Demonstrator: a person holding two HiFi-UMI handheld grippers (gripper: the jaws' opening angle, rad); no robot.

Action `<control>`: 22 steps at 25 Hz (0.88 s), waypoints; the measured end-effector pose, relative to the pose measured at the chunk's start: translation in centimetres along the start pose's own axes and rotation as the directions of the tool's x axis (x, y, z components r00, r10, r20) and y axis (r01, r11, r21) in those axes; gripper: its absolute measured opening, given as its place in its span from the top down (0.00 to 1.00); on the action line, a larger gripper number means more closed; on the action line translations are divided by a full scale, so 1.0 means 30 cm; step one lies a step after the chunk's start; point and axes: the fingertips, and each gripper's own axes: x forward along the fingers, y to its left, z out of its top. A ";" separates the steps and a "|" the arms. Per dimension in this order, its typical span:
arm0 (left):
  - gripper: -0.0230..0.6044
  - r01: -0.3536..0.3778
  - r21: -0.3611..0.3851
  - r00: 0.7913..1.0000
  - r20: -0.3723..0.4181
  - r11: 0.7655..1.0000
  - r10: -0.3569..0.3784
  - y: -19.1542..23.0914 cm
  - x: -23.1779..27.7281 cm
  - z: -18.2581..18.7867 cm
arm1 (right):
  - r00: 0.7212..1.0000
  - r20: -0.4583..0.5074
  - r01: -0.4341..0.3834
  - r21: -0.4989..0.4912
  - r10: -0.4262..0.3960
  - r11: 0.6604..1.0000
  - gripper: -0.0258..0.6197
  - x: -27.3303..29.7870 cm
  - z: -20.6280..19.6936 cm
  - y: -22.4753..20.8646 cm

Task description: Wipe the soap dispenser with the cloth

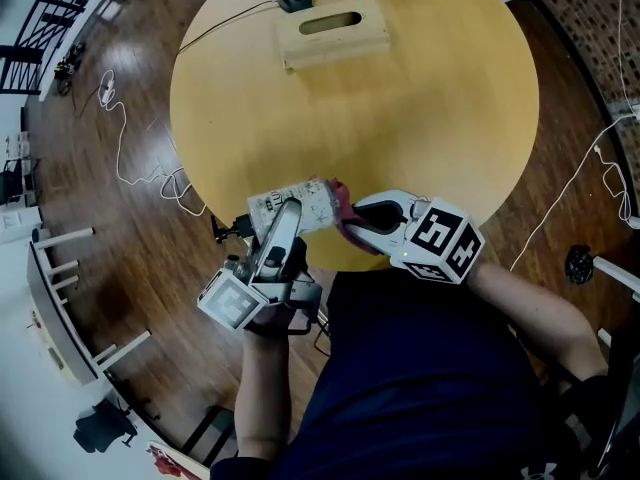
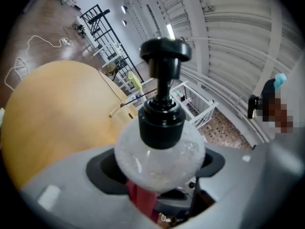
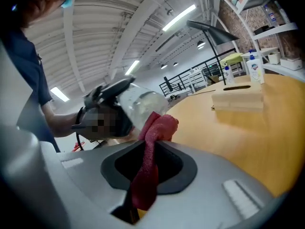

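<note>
Red cloth (image 3: 153, 136) is pinched between the narrowly parted jaws of the right gripper (image 1: 362, 218), and its bunched tip is set against the clear soap dispenser (image 1: 300, 204). The dispenser is clamped round its body by the left gripper (image 1: 283, 230) and held tilted above the near edge of the desk (image 1: 420, 118). A wooden box (image 1: 333, 30) is seen at the far edge.

The left gripper (image 2: 159, 168) clamped the clear soap dispenser (image 2: 159, 149), its black pump (image 2: 164, 56) pointing away, red cloth (image 2: 141, 198) underneath, yellow table (image 2: 57, 113) beyond.
</note>
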 end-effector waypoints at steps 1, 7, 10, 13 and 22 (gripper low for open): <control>0.37 -0.005 -0.005 1.000 0.008 1.000 0.005 0.004 -0.003 0.002 | 1.000 0.001 -0.025 -0.008 0.025 1.000 0.86 -0.013 -0.004 0.027; 0.37 0.006 -0.038 1.000 0.018 0.999 -0.005 -0.021 -0.005 -0.026 | 0.994 0.113 -0.004 0.021 0.002 1.000 0.86 -0.103 0.094 -0.011; 0.37 0.015 -0.055 1.000 0.018 0.998 -0.014 -0.040 -0.003 -0.044 | 0.991 0.132 0.023 0.039 -0.028 0.999 0.86 -0.094 0.134 -0.074; 0.37 0.023 -0.073 0.999 0.025 0.997 -0.021 -0.056 -0.004 -0.056 | 0.995 0.101 0.017 0.066 -0.023 0.998 0.86 -0.048 0.116 -0.099; 0.37 0.011 -0.117 0.996 0.094 0.993 0.000 -0.017 -0.033 -0.029 | 0.996 0.001 -0.089 0.076 0.089 0.993 0.86 -0.019 -0.052 0.074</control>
